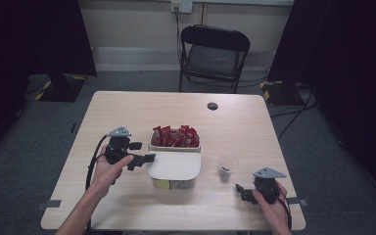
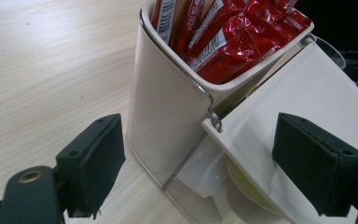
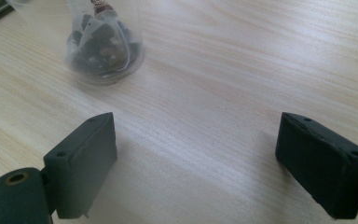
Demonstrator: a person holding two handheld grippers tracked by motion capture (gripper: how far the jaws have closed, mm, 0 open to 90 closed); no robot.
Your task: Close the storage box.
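Observation:
A white two-part box (image 1: 169, 147) stands mid-table. Its far compartment holds several red packets (image 1: 175, 136). A white hinged lid (image 1: 174, 166) lies over the near compartment, with something yellow underneath. My left gripper (image 1: 143, 152) is open at the box's left side, level with the hinge. In the left gripper view the box wall (image 2: 168, 107), the packets (image 2: 228, 37) and the lid (image 2: 307, 88) sit between the spread jaws of this gripper (image 2: 198, 168). My right gripper (image 1: 241, 192) is open near the front right, over bare table. A clear cup (image 1: 226, 169) with dark contents stands just beyond it, and shows as cup (image 3: 103, 46) ahead of the gripper (image 3: 196, 163).
The wooden table (image 1: 127, 112) has a dark round grommet (image 1: 212, 105) near its far edge. A black folding chair (image 1: 214, 54) stands behind the table. Dark curtains hang at both sides.

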